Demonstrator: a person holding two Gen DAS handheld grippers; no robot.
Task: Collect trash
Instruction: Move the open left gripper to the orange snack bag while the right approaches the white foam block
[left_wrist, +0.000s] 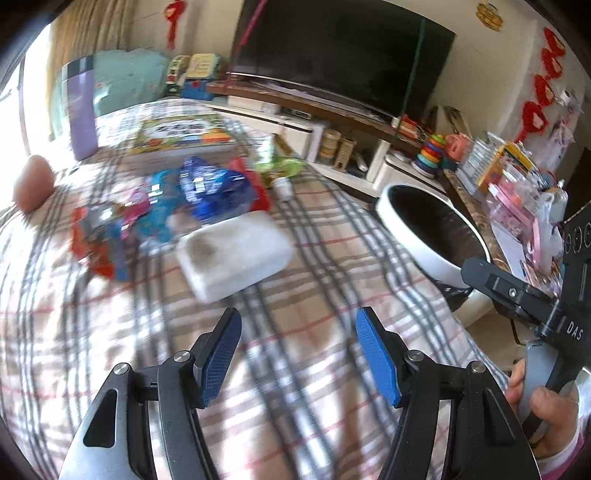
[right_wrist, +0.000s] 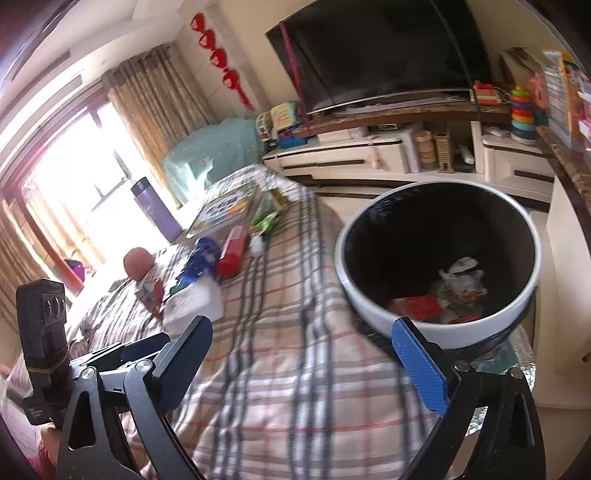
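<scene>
Trash lies on a plaid cloth (left_wrist: 295, 350): a white foam tray (left_wrist: 232, 254), blue and red shiny wrappers (left_wrist: 207, 195), a red-blue wrapper (left_wrist: 99, 243), a green wrapper (left_wrist: 280, 164) and a small white cup (left_wrist: 283, 186). My left gripper (left_wrist: 298, 354) is open and empty, just short of the foam tray. My right gripper (right_wrist: 301, 347) is open and empty, between the foam tray (right_wrist: 195, 301) and the white bin (right_wrist: 439, 258). The bin holds a red wrapper (right_wrist: 417, 306) and crumpled bits. The bin also shows in the left wrist view (left_wrist: 432, 236).
A purple bottle (left_wrist: 81, 110), a picture book (left_wrist: 181, 134) and a pinkish round object (left_wrist: 33, 182) sit at the far side of the cloth. A TV (left_wrist: 340, 55) on a low cabinet stands behind. A cluttered counter (left_wrist: 517, 192) is at right.
</scene>
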